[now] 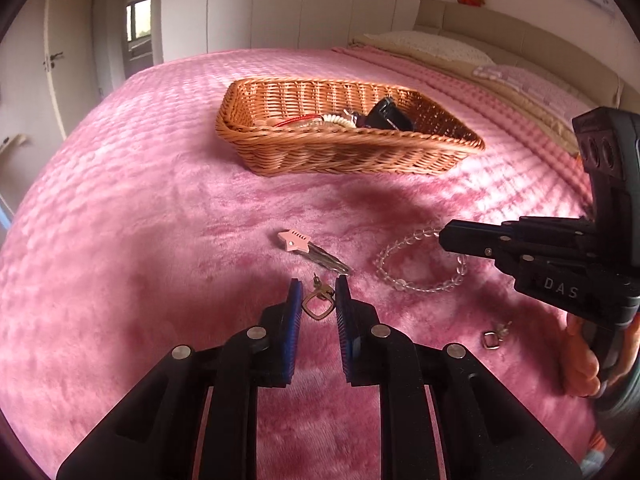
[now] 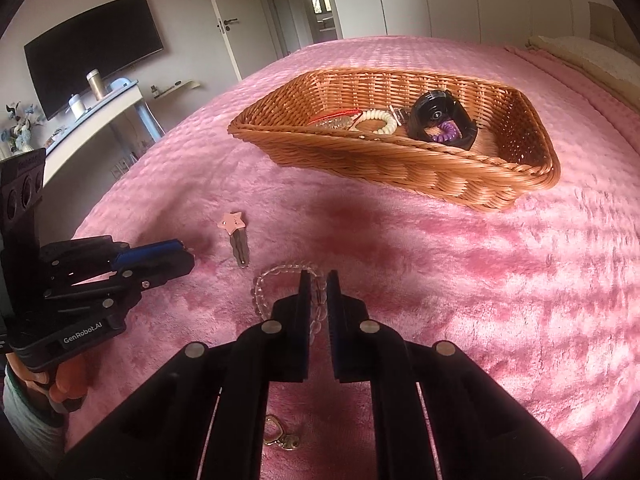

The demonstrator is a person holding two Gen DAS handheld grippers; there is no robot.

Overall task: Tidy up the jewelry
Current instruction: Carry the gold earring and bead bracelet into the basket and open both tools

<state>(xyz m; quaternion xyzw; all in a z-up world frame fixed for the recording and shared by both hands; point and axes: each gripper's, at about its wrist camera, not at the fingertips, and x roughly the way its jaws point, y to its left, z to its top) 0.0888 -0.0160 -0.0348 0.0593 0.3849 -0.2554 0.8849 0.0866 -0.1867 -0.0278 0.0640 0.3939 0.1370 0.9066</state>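
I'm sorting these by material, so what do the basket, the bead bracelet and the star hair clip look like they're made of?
Basket: woven wicker or rattan, glossy tan strands, possibly synthetic. Bead bracelet: clear round beads, glass or crystal-like, maybe acrylic. Star hair clip: matte pink star, likely plastic, on a shiny metal clip.
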